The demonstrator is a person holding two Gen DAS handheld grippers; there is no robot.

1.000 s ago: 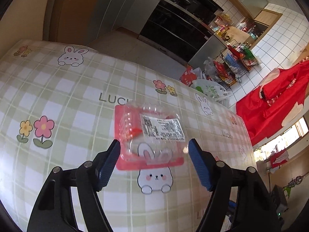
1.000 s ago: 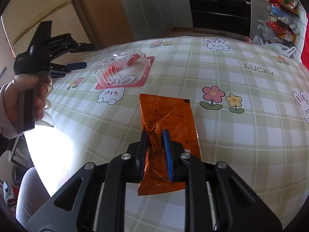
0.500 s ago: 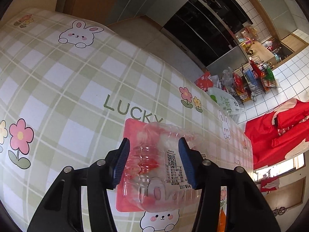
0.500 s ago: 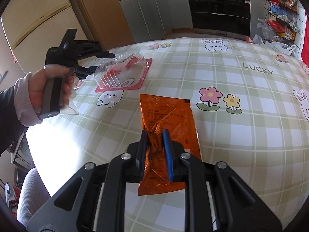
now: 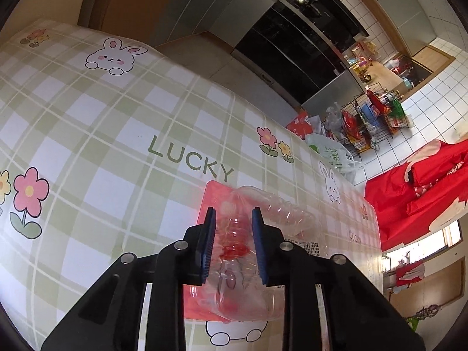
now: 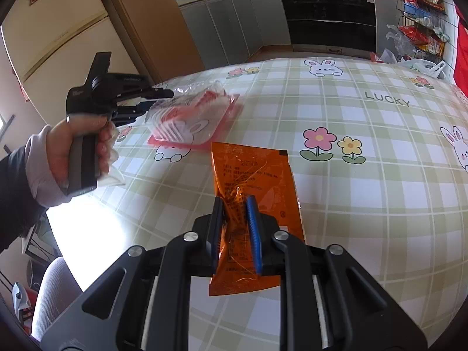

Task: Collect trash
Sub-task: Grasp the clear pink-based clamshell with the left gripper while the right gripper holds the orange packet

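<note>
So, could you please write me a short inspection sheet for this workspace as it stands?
Surface: table under a green plaid cloth with bunnies, flowers and LUCKY.
Job's things: clear plastic tray on red backing; orange packet.
Clutter: nothing seen.
Grippers: left gripper jaws have just been closing, squeezing the tray; right gripper shut on the packet.
Cables: nothing seen.
Surroundings: kitchen cabinets, wire rack, red cloth.

you can read "lucky" printed on the desk cloth (image 5: 87, 134). print on the orange packet (image 6: 254, 175) and the clear tray label (image 5: 310, 247) is illegible.
</note>
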